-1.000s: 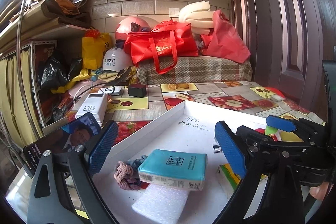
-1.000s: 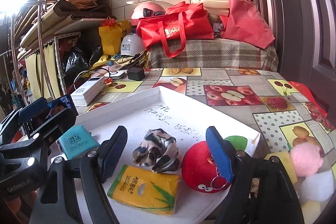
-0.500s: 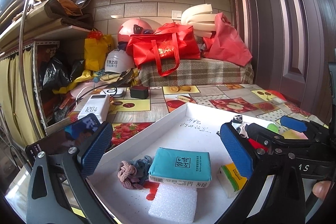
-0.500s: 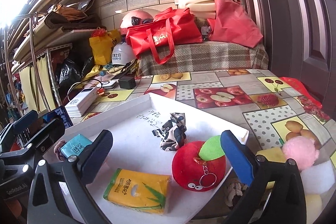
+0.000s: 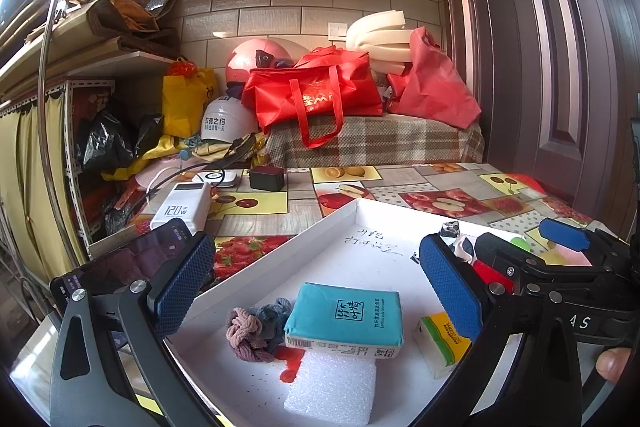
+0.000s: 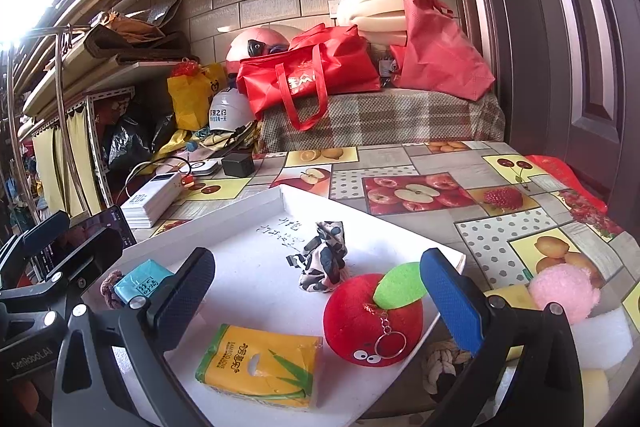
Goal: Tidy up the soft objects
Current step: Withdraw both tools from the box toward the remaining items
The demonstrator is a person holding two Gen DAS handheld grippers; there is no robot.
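Your right gripper is spread wide and empty above the white shallow tray; the red plush apple lies between its fingers, beside the yellow tissue pack and the black-and-white fabric scrunchie. Your left gripper also gapes wide, holding nothing, over the teal tissue pack, which rests partly on a white foam block.

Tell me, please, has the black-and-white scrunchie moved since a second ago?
Yes. The black-and-white scrunchie, earlier near the yellow tissue pack between the right gripper's jaws, now lies deeper in the white tray, beside its handwriting.
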